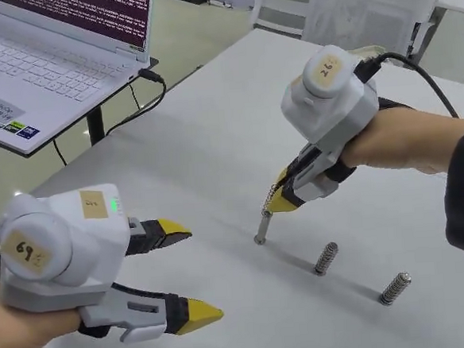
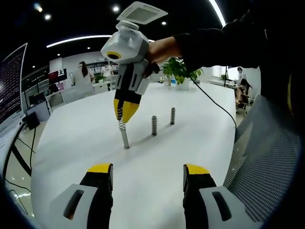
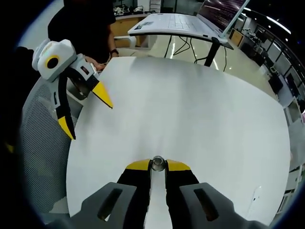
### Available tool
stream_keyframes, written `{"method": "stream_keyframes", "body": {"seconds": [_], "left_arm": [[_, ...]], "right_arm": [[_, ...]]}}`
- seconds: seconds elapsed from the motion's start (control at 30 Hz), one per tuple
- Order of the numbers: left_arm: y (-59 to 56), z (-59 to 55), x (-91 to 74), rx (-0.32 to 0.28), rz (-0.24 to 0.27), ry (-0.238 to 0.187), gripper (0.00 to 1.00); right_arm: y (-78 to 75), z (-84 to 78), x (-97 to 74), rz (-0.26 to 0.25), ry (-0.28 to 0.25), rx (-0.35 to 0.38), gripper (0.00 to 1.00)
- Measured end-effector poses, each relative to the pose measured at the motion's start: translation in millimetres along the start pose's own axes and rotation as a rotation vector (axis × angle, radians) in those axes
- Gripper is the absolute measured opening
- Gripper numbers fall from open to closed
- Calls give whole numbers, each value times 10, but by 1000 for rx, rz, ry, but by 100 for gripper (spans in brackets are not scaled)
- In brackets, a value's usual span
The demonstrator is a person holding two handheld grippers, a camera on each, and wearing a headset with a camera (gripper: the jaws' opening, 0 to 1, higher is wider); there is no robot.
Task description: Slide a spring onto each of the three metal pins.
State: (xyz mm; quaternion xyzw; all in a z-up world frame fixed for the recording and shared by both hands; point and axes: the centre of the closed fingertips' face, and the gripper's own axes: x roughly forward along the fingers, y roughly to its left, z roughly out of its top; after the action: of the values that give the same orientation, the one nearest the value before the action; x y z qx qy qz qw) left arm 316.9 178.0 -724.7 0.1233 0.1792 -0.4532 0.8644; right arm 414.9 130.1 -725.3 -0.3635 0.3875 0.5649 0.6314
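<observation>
Three pins [image 1: 260, 234], two sleeved by springs [image 1: 326, 258]; right claw [image 1: 280, 204] grips a third spring [image 2: 121, 125].

We've got a white laptop [image 1: 49, 59] sitting open on a black stand [image 1: 95, 124] just off the left side of the white table [image 1: 213, 135], with a screen full of text (too small to read). A black cable [image 1: 149, 75] plugs into its side and droops down. By the table's edge there's a grey mesh chair [image 2: 259, 157], and at the far end a leafy green plant [image 2: 178, 71].
</observation>
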Motion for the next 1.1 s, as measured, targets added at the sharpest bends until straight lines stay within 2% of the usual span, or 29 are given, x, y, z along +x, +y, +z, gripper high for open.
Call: {"method": "stream_keyframes", "body": {"seconds": [0.27, 0.73, 1.1], "left_arm": [[15, -9, 5, -3, -3, 1, 54], [18, -3, 13, -4, -7, 2, 54], [17, -6, 10, -2, -5, 5, 53]], "right_arm": [[29, -51, 121, 7, 20, 0, 8], [77, -170, 430, 14, 51, -26, 8], [51, -187, 482, 9, 55, -39, 8]]}}
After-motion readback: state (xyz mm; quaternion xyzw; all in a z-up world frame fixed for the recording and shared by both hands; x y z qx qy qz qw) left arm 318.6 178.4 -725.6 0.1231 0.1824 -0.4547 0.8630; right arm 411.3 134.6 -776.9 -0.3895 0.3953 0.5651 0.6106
